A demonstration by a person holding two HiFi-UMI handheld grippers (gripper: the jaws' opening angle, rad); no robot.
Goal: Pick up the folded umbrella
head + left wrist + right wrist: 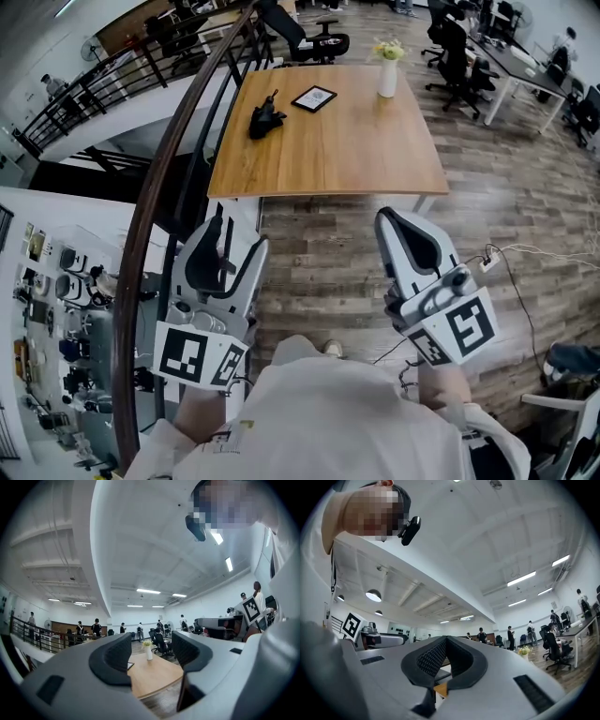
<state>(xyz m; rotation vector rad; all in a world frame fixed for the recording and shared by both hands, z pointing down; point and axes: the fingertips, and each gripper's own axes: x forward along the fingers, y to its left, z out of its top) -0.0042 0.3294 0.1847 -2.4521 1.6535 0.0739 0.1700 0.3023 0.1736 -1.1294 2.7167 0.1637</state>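
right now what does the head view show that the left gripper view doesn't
Only the head view: the folded umbrella, lying on the wooden table toward its left side. In the left gripper view a jaw blocks that spot.
Only the left gripper view: the ceiling light strips.
Both: the table, the white vase of flowers on it, and the left tool, its jaws apart with nothing between them.

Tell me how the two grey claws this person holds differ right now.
The left gripper's jaws stand apart, while the right gripper's jaws are closed tip to tip. The left gripper hangs beside the dark railing; the right gripper is over bare wooden floor. Both are grey with black pads and a marker cube, both are empty, and both are short of the table.
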